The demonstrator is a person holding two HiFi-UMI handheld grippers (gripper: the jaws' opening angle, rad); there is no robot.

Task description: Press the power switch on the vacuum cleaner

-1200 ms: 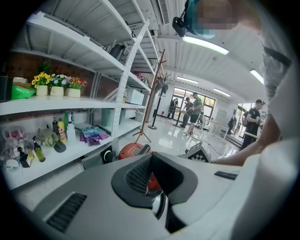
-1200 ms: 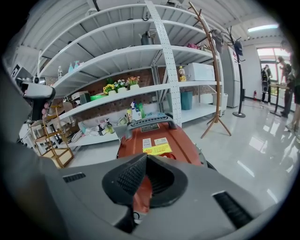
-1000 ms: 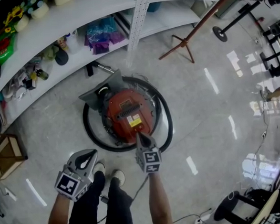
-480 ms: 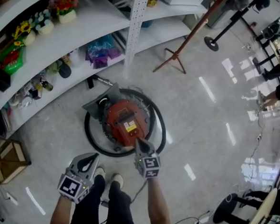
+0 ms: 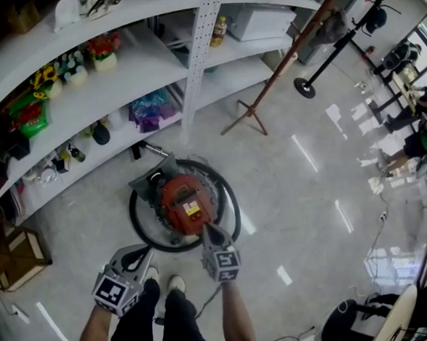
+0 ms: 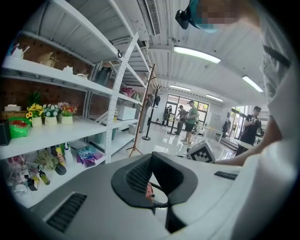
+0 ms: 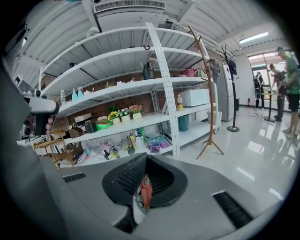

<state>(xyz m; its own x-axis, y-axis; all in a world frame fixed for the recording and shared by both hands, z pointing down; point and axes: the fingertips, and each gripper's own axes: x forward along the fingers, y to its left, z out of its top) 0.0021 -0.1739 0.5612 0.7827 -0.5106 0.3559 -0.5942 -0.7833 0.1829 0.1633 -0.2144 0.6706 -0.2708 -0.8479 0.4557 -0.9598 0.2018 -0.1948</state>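
Vacuum cleaner (image 5: 185, 203), red-topped and ringed by its black hose (image 5: 138, 224), sits on glossy floor (image 5: 309, 188) just short of the white shelving (image 5: 120, 81). The right gripper (image 5: 205, 231), jaws pinched together on nothing, points at its near edge. The left gripper (image 5: 147, 249), likewise closed and empty, hangs beside the hose. Open floor spreads to the right, past a wooden coat stand (image 5: 266, 82).

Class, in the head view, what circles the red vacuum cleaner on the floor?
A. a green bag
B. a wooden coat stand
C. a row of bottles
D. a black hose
D: a black hose lies in a ring around the vacuum cleaner.
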